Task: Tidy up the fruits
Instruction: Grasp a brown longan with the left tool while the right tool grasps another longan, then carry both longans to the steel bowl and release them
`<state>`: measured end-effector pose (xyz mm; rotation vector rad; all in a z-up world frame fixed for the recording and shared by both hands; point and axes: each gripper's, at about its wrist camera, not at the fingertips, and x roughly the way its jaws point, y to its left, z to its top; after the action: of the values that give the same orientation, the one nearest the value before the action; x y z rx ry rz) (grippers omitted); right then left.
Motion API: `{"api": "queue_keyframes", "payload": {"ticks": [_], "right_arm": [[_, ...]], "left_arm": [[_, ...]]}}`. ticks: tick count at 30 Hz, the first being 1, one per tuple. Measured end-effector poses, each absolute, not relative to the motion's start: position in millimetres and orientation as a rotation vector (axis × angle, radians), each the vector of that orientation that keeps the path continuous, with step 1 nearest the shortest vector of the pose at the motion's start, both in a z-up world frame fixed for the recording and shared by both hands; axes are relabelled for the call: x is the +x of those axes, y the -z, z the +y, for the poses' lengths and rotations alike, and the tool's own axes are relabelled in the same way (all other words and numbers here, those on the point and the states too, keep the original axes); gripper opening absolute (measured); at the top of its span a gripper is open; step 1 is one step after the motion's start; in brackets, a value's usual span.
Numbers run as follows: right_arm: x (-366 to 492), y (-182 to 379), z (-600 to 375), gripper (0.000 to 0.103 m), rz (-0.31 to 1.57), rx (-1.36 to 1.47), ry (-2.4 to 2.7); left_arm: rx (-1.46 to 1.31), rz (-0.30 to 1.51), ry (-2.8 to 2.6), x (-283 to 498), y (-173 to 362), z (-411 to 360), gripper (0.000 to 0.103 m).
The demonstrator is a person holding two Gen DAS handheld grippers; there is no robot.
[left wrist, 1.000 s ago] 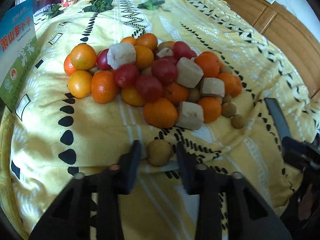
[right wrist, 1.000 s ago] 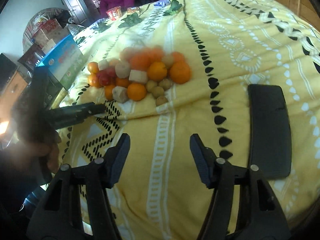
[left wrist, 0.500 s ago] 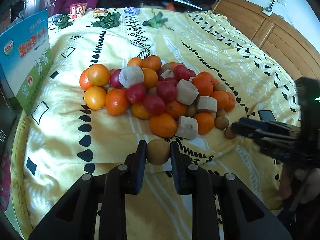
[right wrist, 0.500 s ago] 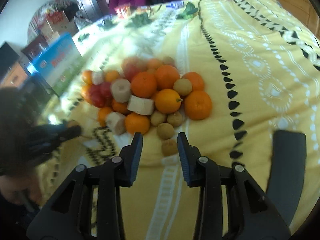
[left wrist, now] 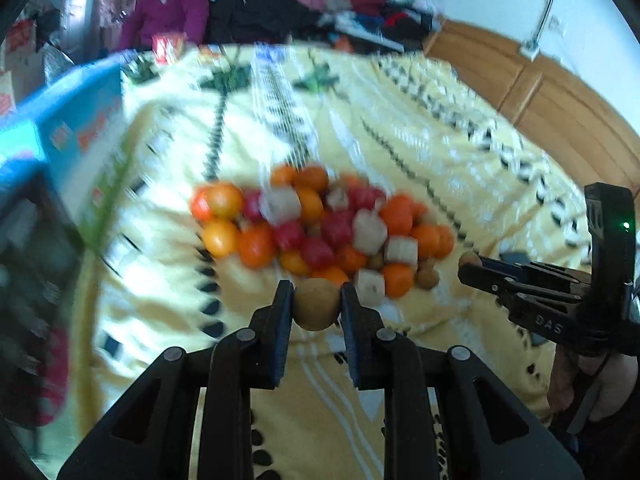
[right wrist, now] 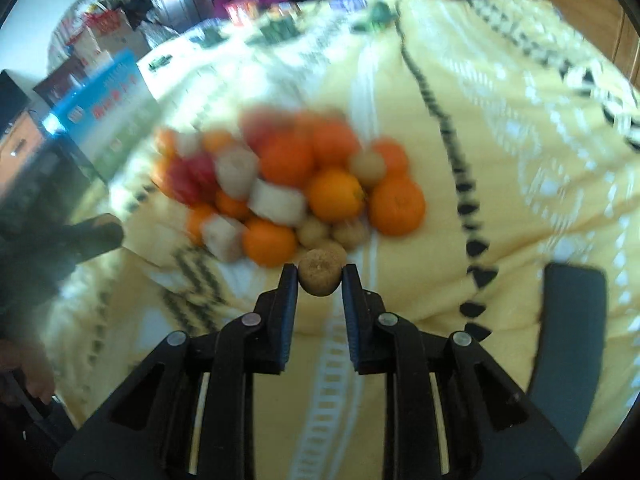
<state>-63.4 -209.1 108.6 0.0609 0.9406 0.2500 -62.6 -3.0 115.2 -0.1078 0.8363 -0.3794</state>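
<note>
A pile of fruit [left wrist: 320,228] lies on the yellow patterned bedspread [left wrist: 420,152]: oranges, red fruits, pale cut chunks and small brown round fruits; it also shows in the right wrist view [right wrist: 288,184]. My left gripper [left wrist: 316,306] is shut on a small brown fruit [left wrist: 317,309], held just in front of the pile. My right gripper [right wrist: 320,278] is shut on another small brown fruit [right wrist: 321,272], close to the pile's near edge. The right gripper also shows in the left wrist view [left wrist: 480,270] with its fruit [left wrist: 469,259] at the tip.
A blue box [left wrist: 76,128] stands at the bed's left edge. A flat black object [right wrist: 568,344] lies on the bedspread at the right. A wooden headboard [left wrist: 560,108] runs along the right. Green items [left wrist: 320,78] and a person in purple [left wrist: 168,12] are at the far end.
Both grippers have lifted and drawn back a little. The right gripper closed on a small brown fruit from the pile's edge. The left keeps holding its fruit.
</note>
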Motion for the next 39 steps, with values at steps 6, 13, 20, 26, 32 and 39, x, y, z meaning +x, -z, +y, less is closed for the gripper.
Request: {"api": "queue_keyframes", "payload": {"ticks": [6,13,20,26,32,39], "right_arm": [[-73.8,-180.1,-151.6,0.023,0.799,0.021,-0.386],[-80.4,-240.7,-38.1,0.023,0.710,-0.007,-0.640],[-89.8,-273.4,106.1,0.023,0.696,-0.061,-0.892],[-94.4,-259.5,203.7,0.023,0.780,-0.120,-1.014],[-107.9,-225.9,253.1,0.023,0.897,-0.166,-1.061],[-105.1,-210.9,273.5,0.023,0.972,-0.191,-1.053]], "left_arm": [[-0.163,0.693,0.225,-90.8,-181.4,73.8,0.023],[-0.247,0.584,-0.065,-140.5,-233.8,214.5,0.023],[-0.327,0.557,-0.316,-181.6,-239.6,345.6,0.023],[-0.385,0.639,-0.397,-189.6,-202.1,405.0,0.023],[-0.433,0.736,-0.403,-188.8,-158.9,418.6,0.023],[-0.444,0.775,-0.396,-191.0,-140.6,425.4,0.023]]}}
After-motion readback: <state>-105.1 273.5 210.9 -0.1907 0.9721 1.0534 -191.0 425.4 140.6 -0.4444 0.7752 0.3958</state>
